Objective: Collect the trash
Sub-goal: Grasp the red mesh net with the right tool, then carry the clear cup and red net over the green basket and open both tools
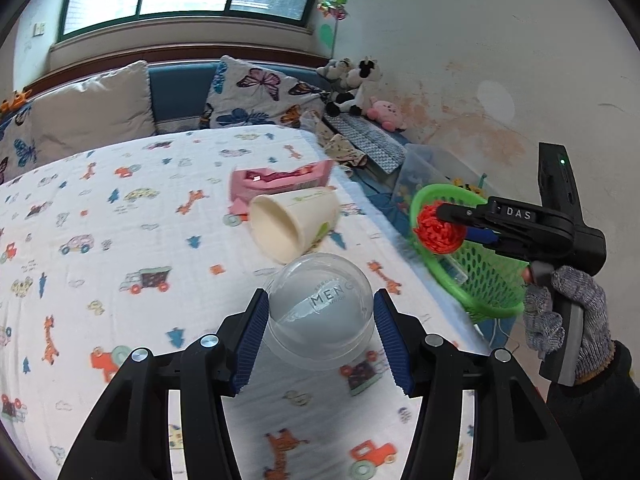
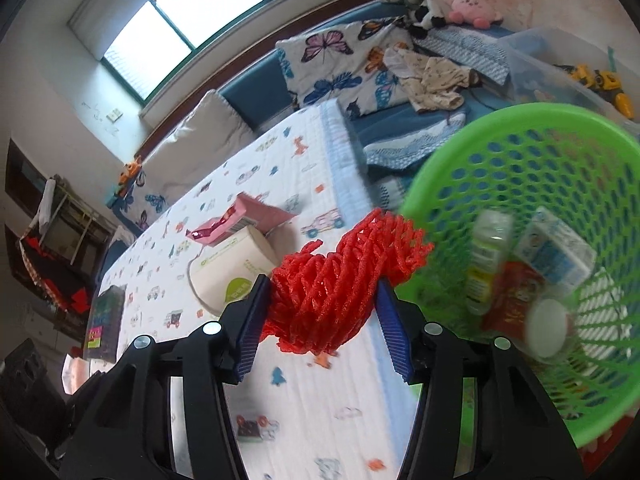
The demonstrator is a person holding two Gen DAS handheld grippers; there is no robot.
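Collection stood partly done. The basket, just right of and ahead of the right gripper, already held a small bottle, a carton, a red wrapper and a white lid. The right gripper was clamped on a red net, its far end reaching the basket rim but not yet inside. The left gripper had both pads against a clear dome lid, apparently gripped, low over the bed. Left on the bed, beyond that gripper, were a paper cup on its side and, touching it behind, a pink packet. Only the right view showed the basket's contents and a dark box far to the left on the bed; whether that counted as trash could not be told. Only the left view showed the dome lid and the gloved hand carrying the right gripper.
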